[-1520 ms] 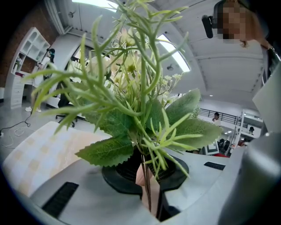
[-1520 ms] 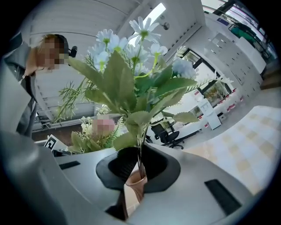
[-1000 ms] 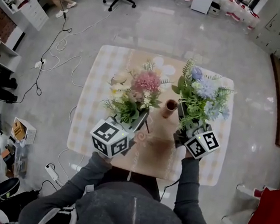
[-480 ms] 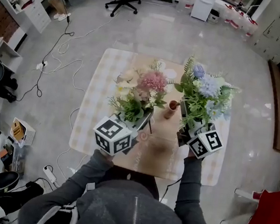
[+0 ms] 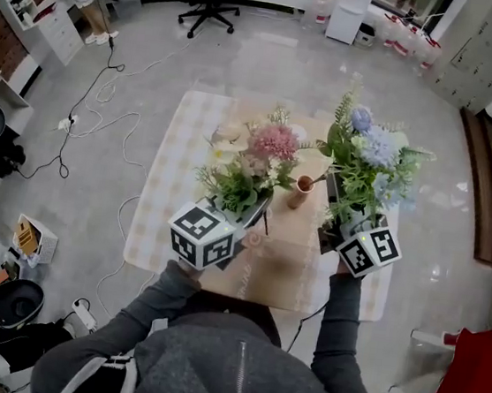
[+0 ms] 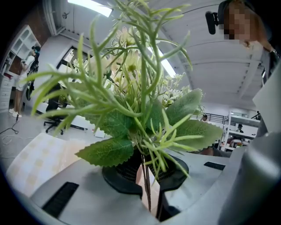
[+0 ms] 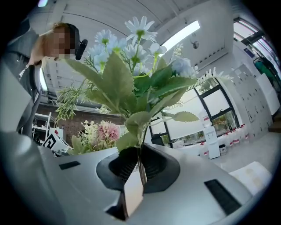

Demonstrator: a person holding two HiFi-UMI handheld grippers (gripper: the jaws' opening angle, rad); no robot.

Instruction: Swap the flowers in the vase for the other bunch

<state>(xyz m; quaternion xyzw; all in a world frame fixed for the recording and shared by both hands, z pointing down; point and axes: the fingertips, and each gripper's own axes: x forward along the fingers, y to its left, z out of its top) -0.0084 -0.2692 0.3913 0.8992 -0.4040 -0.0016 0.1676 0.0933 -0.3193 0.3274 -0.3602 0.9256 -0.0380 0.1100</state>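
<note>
**Left gripper** (image 6: 147,178): the black ribbed fingers (image 6: 118,173) are clenched on the thin brown stems of a pink-and-cream artificial flower bunch (image 5: 255,157) with serrated green leaves. The stems run straight down through the narrow slit between the pads. Leaves and blooms fan out just above the fingertips.

**Right gripper** (image 7: 139,166): the fingers (image 7: 120,165) are likewise clamped, grasping the bundled stem of a blue-and-white artificial flower bunch (image 5: 368,162) topped with daisies. The stem stands upright between the pads and the foliage spreads directly above the fingertips.

**Head view:**
- A person in grey sleeves (image 5: 147,312) holds both bunches up over a rectangular table with a pale checked cloth (image 5: 163,181).
- A small terracotta-brown vase (image 5: 300,191) stands upright on the table. It lies between the two sets of fingers, a little beyond the fingertips and roughly midway from left to right.
- The vase's round mouth faces the camera. Both bunches are outside it, each in its own gripper.
- The pink bunch's outer leaves come close to the vase from the left-finger side. I cannot tell whether they touch it.
- The blue bunch is apart from the vase, on the right-finger side.
</note>
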